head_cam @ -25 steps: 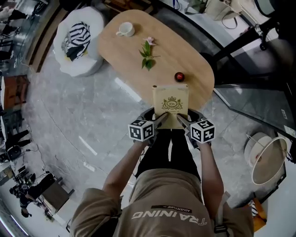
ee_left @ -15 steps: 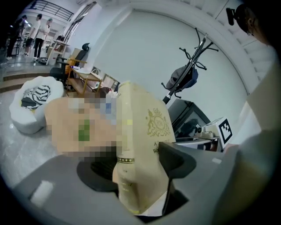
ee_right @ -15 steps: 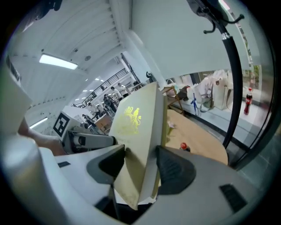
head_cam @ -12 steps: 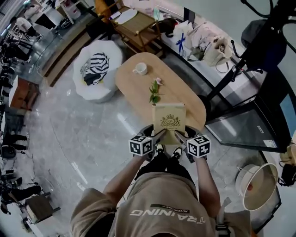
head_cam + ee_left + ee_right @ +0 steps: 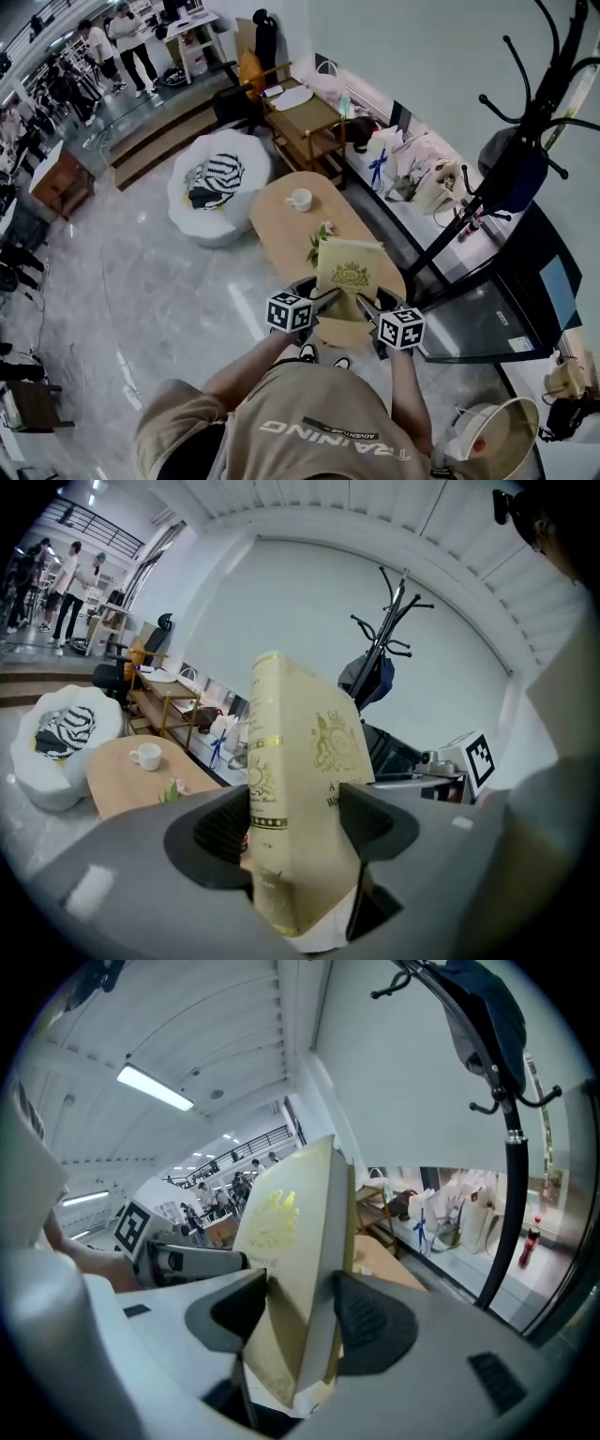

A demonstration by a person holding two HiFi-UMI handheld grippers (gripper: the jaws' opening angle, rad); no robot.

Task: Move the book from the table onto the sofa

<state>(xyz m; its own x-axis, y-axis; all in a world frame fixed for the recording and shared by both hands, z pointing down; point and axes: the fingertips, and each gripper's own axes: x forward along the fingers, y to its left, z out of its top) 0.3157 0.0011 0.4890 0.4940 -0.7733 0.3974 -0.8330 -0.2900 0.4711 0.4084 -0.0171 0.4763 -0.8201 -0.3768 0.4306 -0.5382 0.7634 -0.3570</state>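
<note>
Two tools, the left tool (image 5: 324,302) and right tool (image 5: 367,307), are clamped on the book's (image 5: 349,277) lower corners, holding it upright clear of the tabletop (image 5: 277,230); lift judged done, carry to the sofa (image 5: 202,220) and set-down outstanding.

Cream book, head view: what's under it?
The cream book hangs over the near end of the oval wooden table, with the left gripper and right gripper jaws shut on it. The tabletop it covers is hidden.

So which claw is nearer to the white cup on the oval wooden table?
Left. The left claw grips the cream book on the side facing the white cup; the right claw grips its far side.
</note>
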